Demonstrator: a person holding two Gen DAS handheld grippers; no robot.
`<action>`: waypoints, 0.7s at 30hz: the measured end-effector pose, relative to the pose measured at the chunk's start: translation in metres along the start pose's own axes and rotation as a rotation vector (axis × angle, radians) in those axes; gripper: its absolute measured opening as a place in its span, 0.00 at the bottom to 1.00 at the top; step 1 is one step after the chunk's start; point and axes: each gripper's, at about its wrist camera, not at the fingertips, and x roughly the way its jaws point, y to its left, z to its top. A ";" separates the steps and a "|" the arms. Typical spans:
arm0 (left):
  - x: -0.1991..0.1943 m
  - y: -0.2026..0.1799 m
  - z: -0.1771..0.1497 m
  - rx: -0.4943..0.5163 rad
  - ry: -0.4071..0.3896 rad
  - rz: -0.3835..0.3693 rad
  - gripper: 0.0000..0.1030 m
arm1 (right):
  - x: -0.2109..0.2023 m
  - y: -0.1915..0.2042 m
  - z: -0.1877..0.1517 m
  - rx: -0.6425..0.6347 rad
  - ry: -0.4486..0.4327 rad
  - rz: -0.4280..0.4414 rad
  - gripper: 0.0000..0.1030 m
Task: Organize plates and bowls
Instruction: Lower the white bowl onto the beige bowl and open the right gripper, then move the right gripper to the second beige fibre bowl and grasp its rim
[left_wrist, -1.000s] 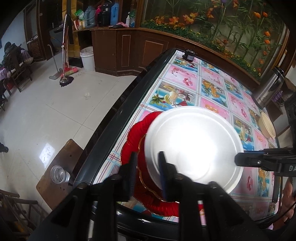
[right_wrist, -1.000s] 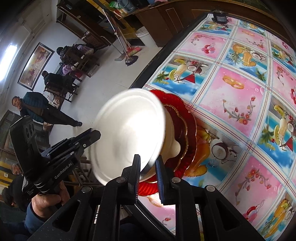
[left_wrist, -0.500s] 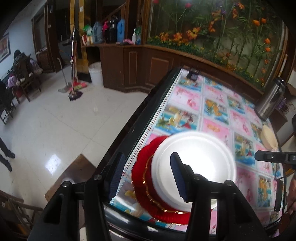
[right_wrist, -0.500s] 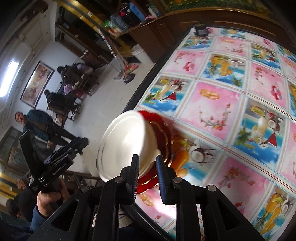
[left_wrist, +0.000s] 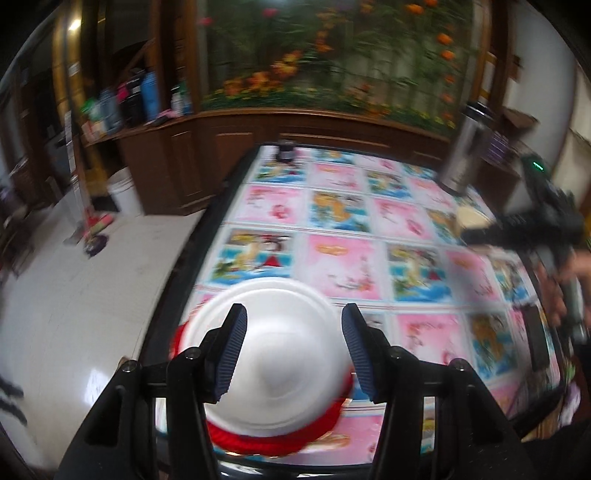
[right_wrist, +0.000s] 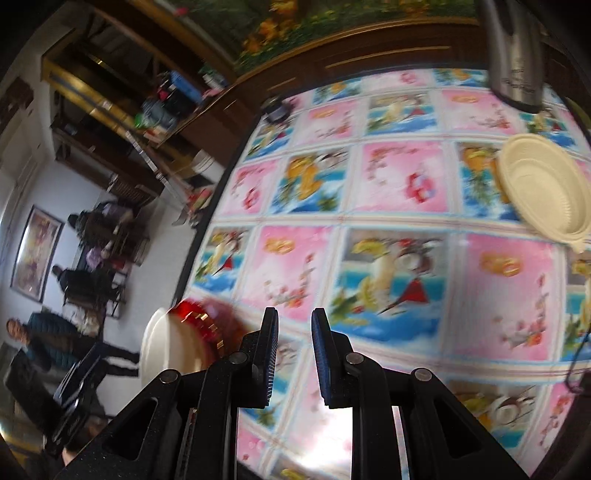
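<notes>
A white bowl (left_wrist: 273, 354) rests upside down on a stack of red plates (left_wrist: 273, 443) at the near left table edge. My left gripper (left_wrist: 291, 350) is open above it, fingers apart on either side, holding nothing. My right gripper (right_wrist: 293, 354) is open with a narrow gap and empty, over the tablecloth; the white bowl (right_wrist: 159, 350) and red plates (right_wrist: 199, 321) sit to its left. A cream bowl (right_wrist: 543, 195) lies on the far right of the table, also in the left wrist view (left_wrist: 472, 219). The right gripper (left_wrist: 480, 234) shows at the right in the left wrist view.
The table (right_wrist: 388, 184) has a pink and blue fruit-patterned cloth. A steel kettle (right_wrist: 513, 55) stands at the far right, a small dark object (left_wrist: 286, 149) at the far edge. Wooden cabinets stand behind; people sit and stand on the tiled floor at left.
The white bowl was set down on the red plates. My left gripper opened wide and drew back. My right gripper let go of the bowl's rim and swung right over the table.
</notes>
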 end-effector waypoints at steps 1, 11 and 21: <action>0.002 -0.009 0.000 0.026 0.009 -0.024 0.53 | -0.001 -0.012 0.006 0.026 -0.008 -0.024 0.20; 0.019 -0.053 -0.007 0.148 0.098 -0.123 0.56 | -0.024 -0.119 0.057 0.250 -0.112 -0.173 0.19; 0.067 -0.054 0.035 0.033 0.133 -0.169 0.56 | -0.042 -0.072 0.035 0.087 -0.117 -0.066 0.20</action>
